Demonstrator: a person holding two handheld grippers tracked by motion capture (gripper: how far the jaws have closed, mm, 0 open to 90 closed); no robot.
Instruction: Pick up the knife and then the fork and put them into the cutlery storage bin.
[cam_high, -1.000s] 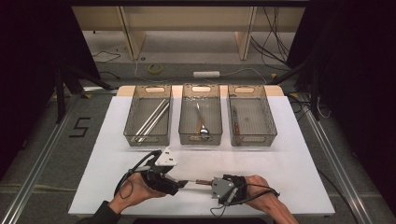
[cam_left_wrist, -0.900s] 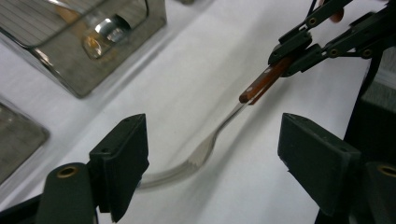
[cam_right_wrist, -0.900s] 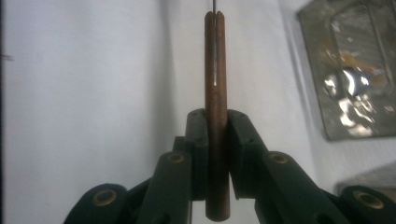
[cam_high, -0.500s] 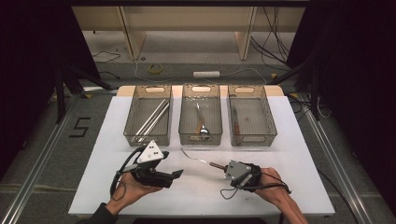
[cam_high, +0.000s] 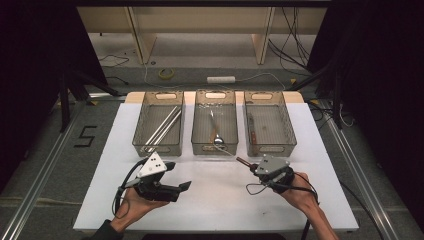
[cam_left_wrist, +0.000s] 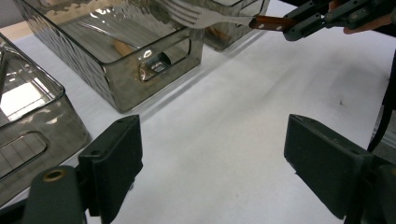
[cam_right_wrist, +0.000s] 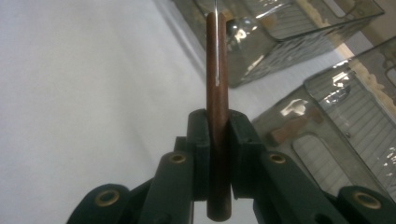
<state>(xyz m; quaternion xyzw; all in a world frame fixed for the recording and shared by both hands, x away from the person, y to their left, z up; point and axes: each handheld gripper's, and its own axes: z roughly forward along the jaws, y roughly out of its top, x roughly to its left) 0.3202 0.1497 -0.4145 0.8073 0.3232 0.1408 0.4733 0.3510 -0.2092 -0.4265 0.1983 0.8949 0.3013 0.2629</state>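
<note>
Fork (cam_right_wrist: 217, 70) with a wooden handle, pinched low on that handle by the right gripper (cam_right_wrist: 217, 126), jaws pressed tight against both sides of the wood so that the metal end points away and forward. Held clear of the white surface (cam_high: 215, 210), just in front of the middle bin (cam_high: 215, 150), tines (cam_left_wrist: 201, 16) reaching toward that bin's near rim; probably carried this way so the head can go over the wall first and drop among like pieces. Gripped near the handle's butt, which leaves the long front free but may let it swing if the pinch slackens. Left gripper (cam_high: 177, 176) nearer the person and off to the side, spread wide and empty just above the surface, apparently out of the way while the right one does the sorting. Beyond both, three smoky clear bins side by side across the surface: left bin (cam_high: 137, 145) with long metal sticks laid slantwise, middle bin with a spoon (cam_high: 218, 140) lying lengthwise, right bin (cam_high: 270, 150) with a brown-handled piece too small to name. Seemingly one kind of cutlery per bin, hence the approach to the middle one.
</note>
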